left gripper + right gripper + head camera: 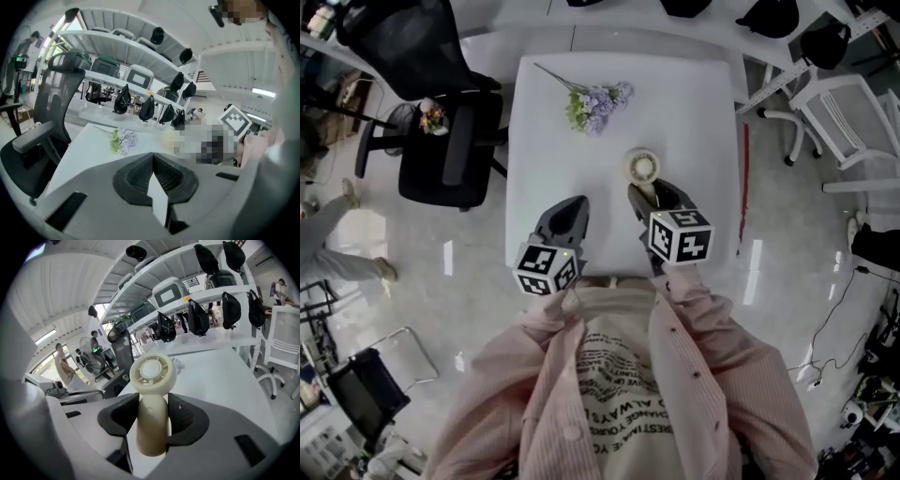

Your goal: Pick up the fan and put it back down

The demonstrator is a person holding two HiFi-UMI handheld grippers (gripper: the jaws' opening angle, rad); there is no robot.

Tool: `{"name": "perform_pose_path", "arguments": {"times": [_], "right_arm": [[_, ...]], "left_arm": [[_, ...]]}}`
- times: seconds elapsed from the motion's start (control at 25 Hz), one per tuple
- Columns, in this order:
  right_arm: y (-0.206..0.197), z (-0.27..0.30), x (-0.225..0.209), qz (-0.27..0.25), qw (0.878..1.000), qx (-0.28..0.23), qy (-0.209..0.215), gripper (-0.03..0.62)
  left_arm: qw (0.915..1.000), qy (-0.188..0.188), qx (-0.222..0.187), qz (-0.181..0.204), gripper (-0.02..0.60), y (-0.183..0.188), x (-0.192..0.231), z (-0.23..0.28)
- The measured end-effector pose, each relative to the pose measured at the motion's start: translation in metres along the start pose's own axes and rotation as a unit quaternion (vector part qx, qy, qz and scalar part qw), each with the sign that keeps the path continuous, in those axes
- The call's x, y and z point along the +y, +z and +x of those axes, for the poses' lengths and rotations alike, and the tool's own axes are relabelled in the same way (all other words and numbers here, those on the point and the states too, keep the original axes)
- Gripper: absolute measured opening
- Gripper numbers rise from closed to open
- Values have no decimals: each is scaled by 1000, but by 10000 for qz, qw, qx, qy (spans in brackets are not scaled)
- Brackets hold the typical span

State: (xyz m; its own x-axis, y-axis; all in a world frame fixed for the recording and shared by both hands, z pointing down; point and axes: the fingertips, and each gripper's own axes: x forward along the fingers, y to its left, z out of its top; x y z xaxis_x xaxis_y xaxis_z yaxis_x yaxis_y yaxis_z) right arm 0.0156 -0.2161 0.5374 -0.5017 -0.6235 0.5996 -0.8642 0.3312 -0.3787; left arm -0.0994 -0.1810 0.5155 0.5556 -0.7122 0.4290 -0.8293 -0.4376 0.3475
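**Fan clamped in right tongs, left tongs empty**

Counts: 1 fan, 1 flower bunch, 1 white table, 2 grippers, 2 marker cubes, 1 black office chair at the table's left edge.

Right gripper: clenched on the fan's handle, both pads pressing its sides, round head sticking out past the jaws. The fan sits over the table's centre-right, below the flowers in the frame.

Left gripper: jaws closed tip to tip, nothing between them.

View differences: head view gives only the fan's round head from above. Right gripper view adds the handle, its small button and the pad contact. Only the gripper views show the white shelving with dark items hanging from it.
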Motion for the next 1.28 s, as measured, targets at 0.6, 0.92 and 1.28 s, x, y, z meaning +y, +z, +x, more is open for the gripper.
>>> {"name": "perform_pose_path", "arguments": {"times": [0.6,0.92,1.28], "right_arm": [[78,-67,13,-148,9904,-1311,419,184],[102,-107,13,-176,9810,-1874,463,183],[115,-138,4,-109,9708,-2372,343,184]], "left_arm": [[9939,223,-805,713,2,64,-7,-22],[9893,307,-1139,860,2,87,-12,-34],[9850,434,-1406,903,2,109,-13,-50]]}}
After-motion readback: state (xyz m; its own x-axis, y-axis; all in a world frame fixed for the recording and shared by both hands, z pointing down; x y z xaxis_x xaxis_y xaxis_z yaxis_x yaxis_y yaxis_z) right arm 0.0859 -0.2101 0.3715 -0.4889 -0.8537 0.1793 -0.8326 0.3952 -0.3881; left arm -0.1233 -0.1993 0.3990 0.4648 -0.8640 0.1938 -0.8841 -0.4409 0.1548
